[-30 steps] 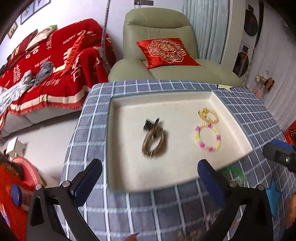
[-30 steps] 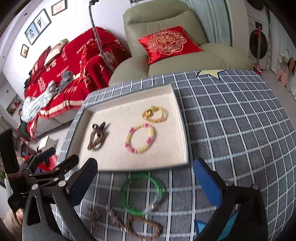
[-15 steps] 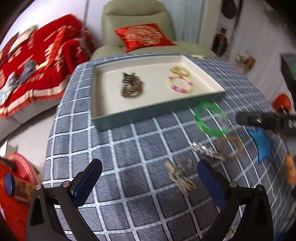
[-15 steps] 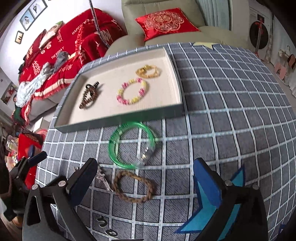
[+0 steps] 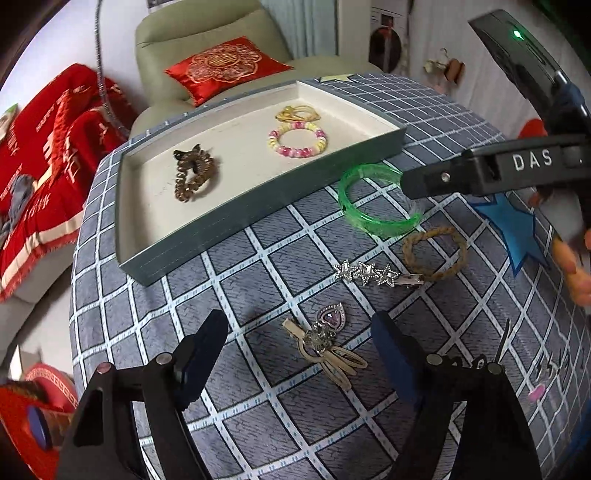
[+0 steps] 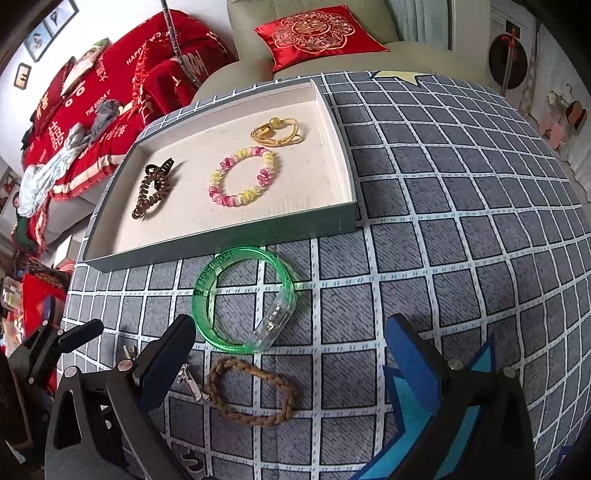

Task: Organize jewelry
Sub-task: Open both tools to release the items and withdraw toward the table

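A grey tray (image 5: 258,206) (image 6: 229,240) with a cream floor holds a brown coil hair tie (image 5: 194,175) (image 6: 151,192), a pink-yellow bead bracelet (image 5: 297,140) (image 6: 242,177) and a gold tie (image 5: 297,112) (image 6: 277,131). On the checked cloth lie a green bangle (image 5: 373,199) (image 6: 243,299), a braided brown bracelet (image 5: 434,253) (image 6: 251,395), a star hair clip (image 5: 373,275) and a purple heart clip (image 5: 325,339). My left gripper (image 5: 299,350) is open over the heart clip. My right gripper (image 6: 291,354) is open, just short of the green bangle.
A blue star sticker (image 5: 517,229) (image 6: 413,424) lies on the cloth at the right. A green armchair with a red cushion (image 6: 317,33) and a red-covered sofa (image 6: 110,92) stand behind the table. The table edge falls away on the left.
Both grippers have pulled back from the tray toward the loose pieces on the cloth. The left one has come down over the heart clip, the right one closer to the green bangle.
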`<action>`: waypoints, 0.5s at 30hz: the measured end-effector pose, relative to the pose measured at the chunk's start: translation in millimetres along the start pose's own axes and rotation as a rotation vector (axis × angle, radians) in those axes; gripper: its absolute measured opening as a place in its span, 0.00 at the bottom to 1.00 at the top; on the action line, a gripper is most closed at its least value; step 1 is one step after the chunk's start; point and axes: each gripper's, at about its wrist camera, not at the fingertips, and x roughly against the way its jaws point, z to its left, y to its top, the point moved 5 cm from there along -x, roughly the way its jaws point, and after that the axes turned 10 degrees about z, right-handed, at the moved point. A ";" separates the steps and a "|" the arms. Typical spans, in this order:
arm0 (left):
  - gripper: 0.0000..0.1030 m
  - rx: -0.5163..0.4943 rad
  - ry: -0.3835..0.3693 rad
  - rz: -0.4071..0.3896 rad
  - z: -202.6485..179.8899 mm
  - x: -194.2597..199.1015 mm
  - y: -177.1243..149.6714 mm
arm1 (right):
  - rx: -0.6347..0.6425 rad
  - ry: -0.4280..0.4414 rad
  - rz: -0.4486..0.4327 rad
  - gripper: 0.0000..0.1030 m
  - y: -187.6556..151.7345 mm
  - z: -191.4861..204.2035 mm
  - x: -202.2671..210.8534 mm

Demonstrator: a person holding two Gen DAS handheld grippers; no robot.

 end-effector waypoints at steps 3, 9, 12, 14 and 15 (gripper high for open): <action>0.83 -0.054 -0.024 0.013 -3.8 -1.9 3.6 | 0.002 -0.009 0.008 0.90 2.9 0.1 -4.0; 0.73 -0.168 -0.061 0.036 -17.5 -4.8 9.2 | 0.008 -0.031 0.026 0.72 8.3 1.5 -13.8; 0.73 -0.182 -0.077 0.062 -18.9 -9.0 11.1 | 0.022 -0.051 0.028 0.67 10.1 3.8 -16.9; 0.73 -0.193 -0.099 0.080 -19.6 -10.9 9.8 | 0.036 -0.059 0.030 0.65 11.1 6.4 -17.9; 0.73 -0.196 -0.111 0.083 -19.8 -11.3 9.3 | 0.040 -0.063 0.031 0.61 11.4 7.2 -18.0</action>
